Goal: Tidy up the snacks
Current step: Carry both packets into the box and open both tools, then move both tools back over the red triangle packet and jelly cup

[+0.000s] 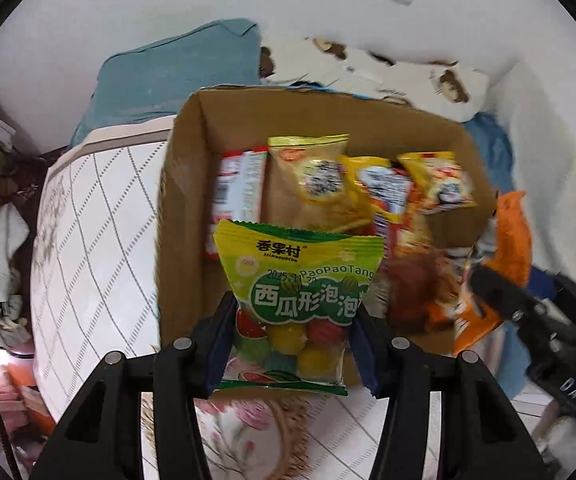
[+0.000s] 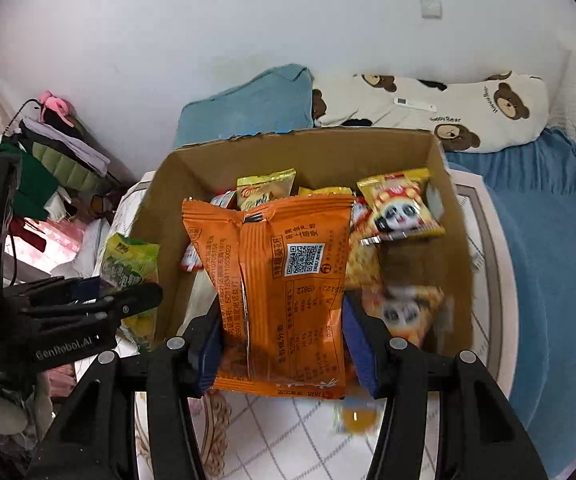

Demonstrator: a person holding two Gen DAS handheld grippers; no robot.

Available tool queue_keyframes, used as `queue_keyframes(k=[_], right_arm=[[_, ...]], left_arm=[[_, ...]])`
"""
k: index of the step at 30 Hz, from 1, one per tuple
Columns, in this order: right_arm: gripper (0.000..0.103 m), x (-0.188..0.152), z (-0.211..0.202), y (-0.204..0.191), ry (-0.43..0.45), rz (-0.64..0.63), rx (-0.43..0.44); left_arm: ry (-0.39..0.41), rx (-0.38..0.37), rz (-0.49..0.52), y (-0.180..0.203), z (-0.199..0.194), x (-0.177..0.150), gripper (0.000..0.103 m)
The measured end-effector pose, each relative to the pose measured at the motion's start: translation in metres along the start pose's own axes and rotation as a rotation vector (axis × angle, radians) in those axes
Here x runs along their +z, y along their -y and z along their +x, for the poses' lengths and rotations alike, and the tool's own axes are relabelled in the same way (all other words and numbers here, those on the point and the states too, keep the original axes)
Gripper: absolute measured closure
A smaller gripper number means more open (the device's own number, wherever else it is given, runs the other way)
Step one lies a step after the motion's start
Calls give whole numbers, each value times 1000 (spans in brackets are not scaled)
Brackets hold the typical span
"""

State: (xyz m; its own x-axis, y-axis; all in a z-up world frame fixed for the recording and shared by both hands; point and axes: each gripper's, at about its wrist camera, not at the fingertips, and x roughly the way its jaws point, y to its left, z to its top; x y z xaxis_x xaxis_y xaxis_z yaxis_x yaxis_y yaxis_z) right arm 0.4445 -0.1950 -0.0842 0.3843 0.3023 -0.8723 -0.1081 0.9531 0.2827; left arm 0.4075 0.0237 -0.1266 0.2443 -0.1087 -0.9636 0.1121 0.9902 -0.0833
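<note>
My left gripper (image 1: 294, 344) is shut on a green and yellow bag of round coloured gum balls (image 1: 296, 280), held upright over the near edge of an open cardboard box (image 1: 183, 184). My right gripper (image 2: 279, 344) is shut on an orange snack packet (image 2: 283, 280), its printed back facing the camera, above the same cardboard box (image 2: 440, 160). Inside the box lie several yellow and red snack packets (image 1: 320, 180), two with panda faces (image 2: 400, 208). In the right wrist view the left gripper (image 2: 127, 300) with its green bag (image 2: 127, 264) shows at the left.
The box sits on a white quilted surface (image 1: 95, 240) with a floral cloth at its near edge. Behind it lie a teal pillow (image 2: 251, 104), a bear-print pillow (image 2: 448, 108) and a blue sheet (image 2: 548, 240). A small orange packet (image 2: 356, 416) lies near the box. Piled clothes (image 2: 47, 160) fill the left.
</note>
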Motion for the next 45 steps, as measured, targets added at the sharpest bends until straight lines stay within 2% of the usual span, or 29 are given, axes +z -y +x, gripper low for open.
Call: queue_keyframes(k=[3,10,11,12,14,16,18,21,22,23,27,31,36,45], right_arm=[[46,24,29,-3,-46,-3,7],[43,53,78,-11,-115,18,50],[37,54,82,-10,-124,24,47],[26,54,84,-10,-129,30,47],[16,56,88,-6,-137,39,32],[8,54,91,-1,-153,43,11],[6,51,92,4,-159,50,-7],[4,46,91,10,-161,43,-53],[4,43,89,12,-158,44,-67],[4,40,88,13,-158,44,-78],[4,28,79,15,-146,37,-118],[4,14,65,16,-112,21,-177],[4,2,40,15,-64,10,-206],[4,-24,-12,1,56,-21,-250]], left_arm=[[-48,19,-12,-10,19,10,53],[-121,19,-83,-35,44,20,52],[-125,14,-98,-38,45,19,52],[-119,3,-111,-40,44,19,51],[-91,13,-112,-41,38,18,44],[-69,27,-102,-39,34,19,24],[-55,30,-97,-36,30,19,14],[-42,40,-90,-31,28,17,9],[-36,46,-83,-29,27,16,2],[-31,52,-78,-27,26,15,0],[-7,70,-77,-21,23,6,0],[25,58,-94,-19,16,-2,0],[74,74,-76,-9,3,-12,0],[205,99,-63,8,-38,-43,0]])
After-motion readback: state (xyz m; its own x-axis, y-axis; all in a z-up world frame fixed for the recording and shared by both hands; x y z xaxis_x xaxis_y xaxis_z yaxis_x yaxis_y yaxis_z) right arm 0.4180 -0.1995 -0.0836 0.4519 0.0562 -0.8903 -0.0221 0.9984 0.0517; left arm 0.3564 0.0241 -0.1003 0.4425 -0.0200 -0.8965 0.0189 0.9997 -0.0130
